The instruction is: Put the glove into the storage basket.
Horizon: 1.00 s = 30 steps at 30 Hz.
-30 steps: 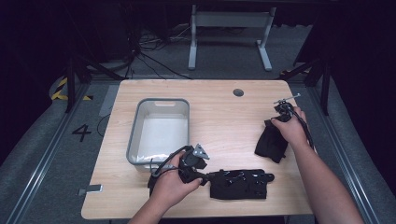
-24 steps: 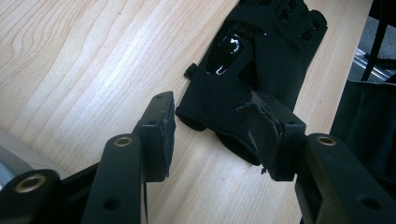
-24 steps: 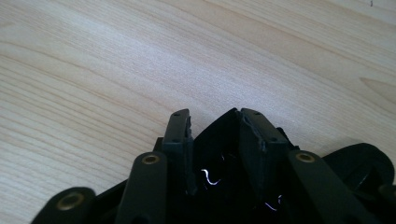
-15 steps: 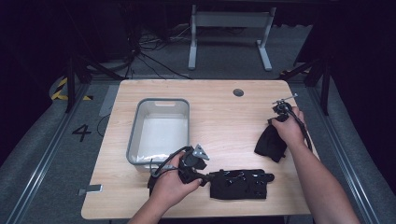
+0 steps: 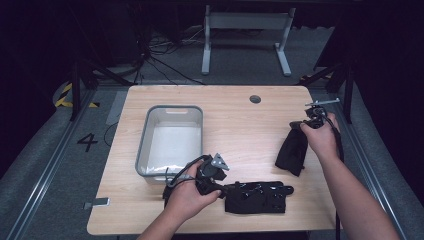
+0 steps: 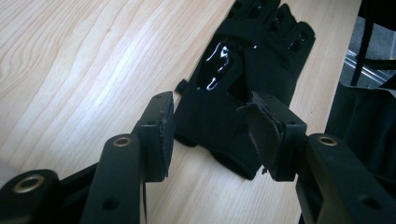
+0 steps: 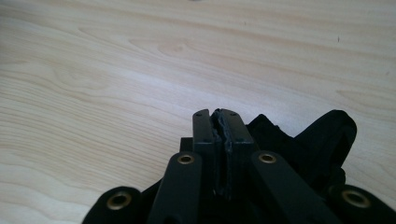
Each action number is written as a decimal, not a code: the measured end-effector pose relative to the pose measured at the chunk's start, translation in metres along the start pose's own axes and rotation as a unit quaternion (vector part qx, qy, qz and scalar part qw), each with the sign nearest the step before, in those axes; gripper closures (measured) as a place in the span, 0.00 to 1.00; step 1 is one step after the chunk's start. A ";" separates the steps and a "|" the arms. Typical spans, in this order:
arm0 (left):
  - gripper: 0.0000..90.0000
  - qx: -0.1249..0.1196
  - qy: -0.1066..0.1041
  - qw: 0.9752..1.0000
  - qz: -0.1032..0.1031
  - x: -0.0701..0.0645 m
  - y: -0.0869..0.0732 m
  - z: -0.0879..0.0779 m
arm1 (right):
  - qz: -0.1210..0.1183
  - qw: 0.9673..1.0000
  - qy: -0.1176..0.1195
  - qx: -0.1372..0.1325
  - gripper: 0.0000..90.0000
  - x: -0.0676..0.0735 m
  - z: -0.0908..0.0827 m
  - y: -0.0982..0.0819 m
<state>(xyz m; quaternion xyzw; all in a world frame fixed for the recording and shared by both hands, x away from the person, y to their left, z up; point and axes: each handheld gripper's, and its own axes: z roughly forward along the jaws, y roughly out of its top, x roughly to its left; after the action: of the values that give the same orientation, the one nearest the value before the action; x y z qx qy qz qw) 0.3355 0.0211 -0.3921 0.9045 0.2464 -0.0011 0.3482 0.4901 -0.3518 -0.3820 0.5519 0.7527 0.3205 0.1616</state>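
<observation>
Left gripper (image 6: pixel 212 128): jaws wide apart, empty, poised at the cuff of the near glove (image 6: pixel 243 79).
Near glove: flat at the table's (image 5: pixel 235 115) front edge; soft, light, limp; best pinched at the cuff.
Right gripper (image 7: pixel 219 126): jaws pressed together, pinching the far glove (image 5: pixel 292 152).
Tray (image 5: pixel 172 112): farther left, empty.

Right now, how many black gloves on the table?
2. One glove lies flat at the near edge, in front of the open left tool. The other glove hangs from the shut right tool, at the table's right.
</observation>
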 end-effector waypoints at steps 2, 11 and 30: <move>0.58 0.002 -0.003 1.000 0.005 -0.002 0.003 0.002 | -0.003 1.000 0.003 -0.007 0.96 0.002 -0.006 0.001; 0.55 -0.004 -0.012 1.000 0.020 -0.011 0.019 0.017 | -0.001 0.996 0.046 -0.076 0.96 0.024 -0.049 0.005; 0.52 -0.040 0.002 0.999 0.001 -0.005 0.039 0.033 | -0.048 0.983 0.136 -0.110 0.96 0.096 -0.081 0.000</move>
<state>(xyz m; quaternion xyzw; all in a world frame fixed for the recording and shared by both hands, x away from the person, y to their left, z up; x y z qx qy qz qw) 0.3543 -0.0270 -0.3917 0.8901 0.2456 0.0111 0.3838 0.4094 -0.2868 -0.3110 0.4452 0.7535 0.4652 0.1326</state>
